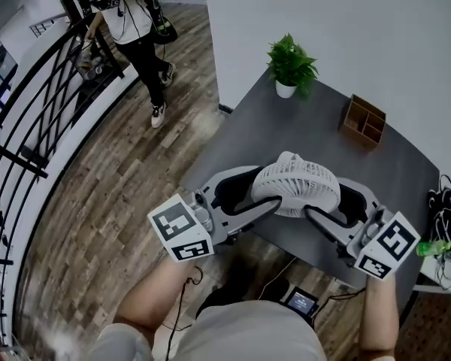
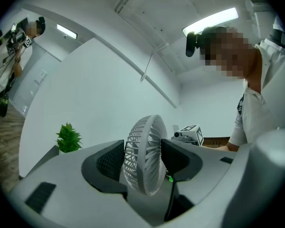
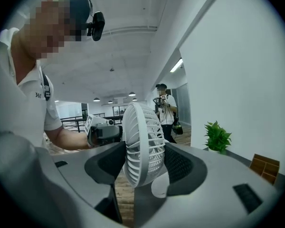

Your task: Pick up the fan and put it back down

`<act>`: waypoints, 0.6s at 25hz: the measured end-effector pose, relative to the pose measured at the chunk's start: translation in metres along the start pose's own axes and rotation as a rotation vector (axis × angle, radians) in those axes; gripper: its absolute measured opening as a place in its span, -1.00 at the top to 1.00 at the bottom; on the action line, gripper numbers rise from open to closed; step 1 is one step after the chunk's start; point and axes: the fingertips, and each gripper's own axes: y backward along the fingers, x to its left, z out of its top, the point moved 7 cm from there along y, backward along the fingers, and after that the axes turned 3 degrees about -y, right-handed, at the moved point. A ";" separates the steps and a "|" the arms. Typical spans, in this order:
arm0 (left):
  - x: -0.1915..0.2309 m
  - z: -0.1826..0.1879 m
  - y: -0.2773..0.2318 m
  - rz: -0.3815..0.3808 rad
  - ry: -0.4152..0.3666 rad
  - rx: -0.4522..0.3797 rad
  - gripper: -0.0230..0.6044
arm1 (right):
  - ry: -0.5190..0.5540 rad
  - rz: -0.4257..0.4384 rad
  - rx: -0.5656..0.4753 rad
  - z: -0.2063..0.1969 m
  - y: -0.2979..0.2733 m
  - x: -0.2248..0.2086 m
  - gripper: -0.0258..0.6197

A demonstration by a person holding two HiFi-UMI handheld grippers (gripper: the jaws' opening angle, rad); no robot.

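Observation:
A white round fan [image 1: 295, 185] hangs in the air over the near edge of the dark grey table [image 1: 308, 122]. My left gripper [image 1: 264, 190] clamps it from the left and my right gripper [image 1: 327, 200] from the right. In the left gripper view the fan's grille [image 2: 145, 156] stands edge-on between the two dark pads of that gripper [image 2: 142, 164], pressed on both sides. The right gripper view shows the same: the fan [image 3: 142, 144] is wedged between the pads of that gripper [image 3: 143, 164], with wooden floor visible beneath it.
A potted green plant [image 1: 291, 66] and a brown wooden organiser [image 1: 363, 119] stand at the table's far side. Cables [image 1: 445, 201] lie at the right end. A person [image 1: 131, 21] stands on the plank floor beside a black railing [image 1: 30, 126].

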 end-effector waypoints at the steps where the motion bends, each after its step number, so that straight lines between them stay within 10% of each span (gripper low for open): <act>1: 0.005 0.000 0.001 0.008 -0.003 0.003 0.10 | -0.002 0.007 0.005 0.000 -0.006 -0.003 0.11; 15: 0.081 -0.029 0.024 0.076 0.025 0.072 0.10 | 0.003 0.045 0.134 -0.020 -0.089 -0.041 0.11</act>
